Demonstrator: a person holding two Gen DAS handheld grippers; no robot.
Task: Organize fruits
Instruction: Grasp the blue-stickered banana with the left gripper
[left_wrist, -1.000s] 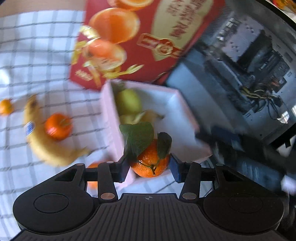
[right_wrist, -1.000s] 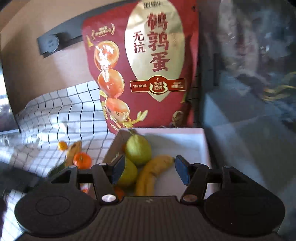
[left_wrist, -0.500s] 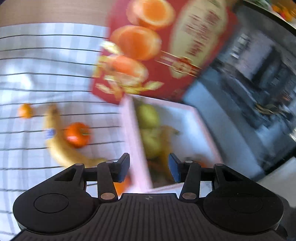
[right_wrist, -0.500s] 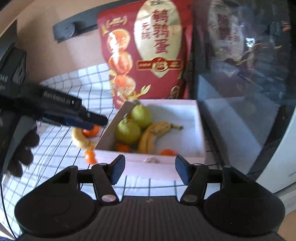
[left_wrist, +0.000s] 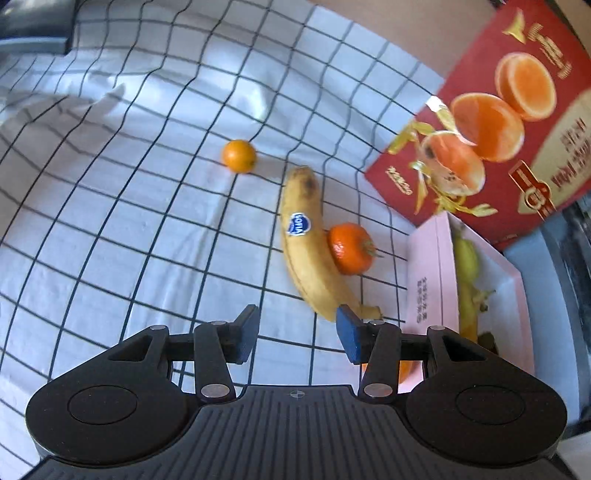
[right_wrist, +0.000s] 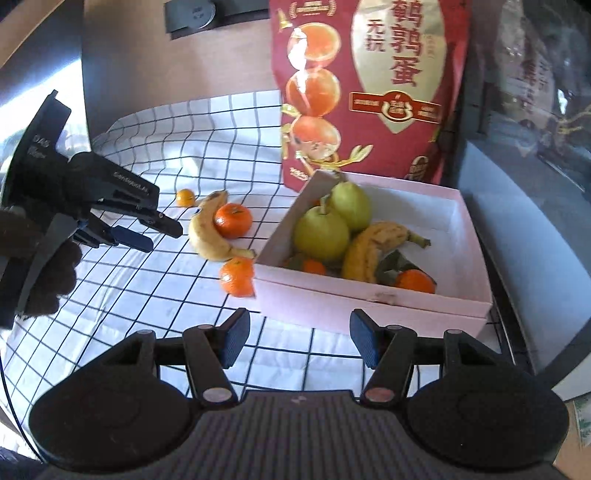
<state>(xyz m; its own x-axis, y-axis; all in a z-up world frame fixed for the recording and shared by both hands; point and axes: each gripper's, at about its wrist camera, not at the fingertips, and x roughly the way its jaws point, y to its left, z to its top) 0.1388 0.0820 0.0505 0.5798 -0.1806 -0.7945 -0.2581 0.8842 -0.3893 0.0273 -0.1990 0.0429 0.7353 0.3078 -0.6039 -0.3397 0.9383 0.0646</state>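
Fruit on cloth: a stickered banana (left_wrist: 308, 251) lies on the checked tablecloth (left_wrist: 129, 221) with a tangerine (left_wrist: 351, 248) touching its inner curve; a small orange (left_wrist: 239, 156) sits apart beyond them.
Third tangerine: one (right_wrist: 237, 276) rests against the outer corner of the pink box (right_wrist: 369, 299).
Box contents: two green pears (right_wrist: 322, 232), a banana (right_wrist: 373, 245) and a leafy tangerine (right_wrist: 413, 280).
Left claw (left_wrist: 297, 332): pads apart, empty, hovering just short of the banana's stem end.
Right claw (right_wrist: 297, 339): pads apart, empty, before the box.
Backdrop: a red egg pouch (right_wrist: 369, 85) stands behind the box.
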